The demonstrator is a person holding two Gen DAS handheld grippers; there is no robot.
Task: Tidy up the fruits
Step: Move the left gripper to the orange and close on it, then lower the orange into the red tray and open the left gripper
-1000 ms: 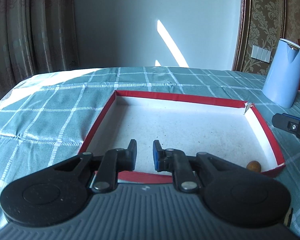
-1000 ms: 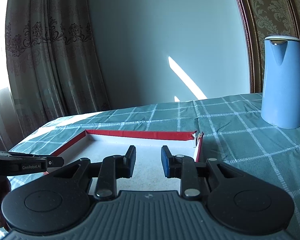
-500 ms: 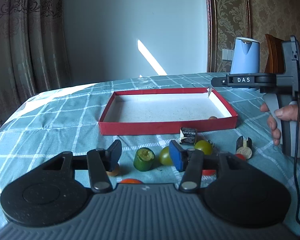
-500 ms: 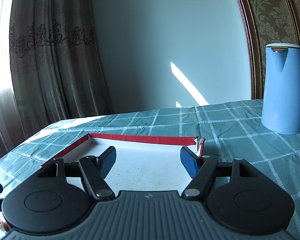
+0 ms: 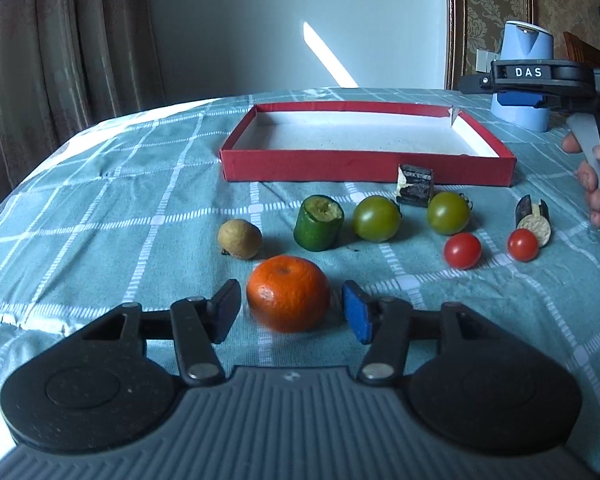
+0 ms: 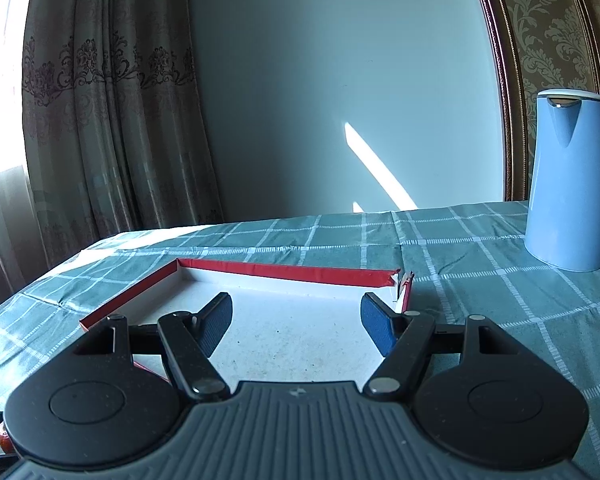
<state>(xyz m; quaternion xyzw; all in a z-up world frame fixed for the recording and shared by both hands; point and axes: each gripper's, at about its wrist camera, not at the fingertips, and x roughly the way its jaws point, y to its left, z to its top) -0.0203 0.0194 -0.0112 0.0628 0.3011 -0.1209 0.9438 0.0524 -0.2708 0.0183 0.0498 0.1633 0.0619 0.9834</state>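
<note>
In the left wrist view my left gripper point(image 5: 290, 312) is open, its fingers either side of an orange tangerine point(image 5: 288, 293) on the cloth, not touching it. Beyond lie a brown kiwi point(image 5: 239, 238), a green cucumber piece point(image 5: 319, 222), two green tomatoes point(image 5: 376, 218) point(image 5: 448, 213) and two red cherry tomatoes point(image 5: 462, 251) point(image 5: 522, 244). The red box point(image 5: 364, 168) with a white floor stands behind them, with nothing showing on the visible floor. My right gripper point(image 6: 296, 322) is open and empty above the box point(image 6: 284, 272); it also shows at the right edge of the left wrist view point(image 5: 540, 76).
Two dark cut pieces point(image 5: 415, 185) point(image 5: 533, 220) lie among the fruit. A blue kettle point(image 6: 572, 184) stands at the back right on the teal checked tablecloth point(image 5: 100, 220). Curtains hang at the left; the table edge falls away there.
My left gripper has pulled back from over the box, opened, and come down around the tangerine. My right gripper has opened wide and stayed over the box.
</note>
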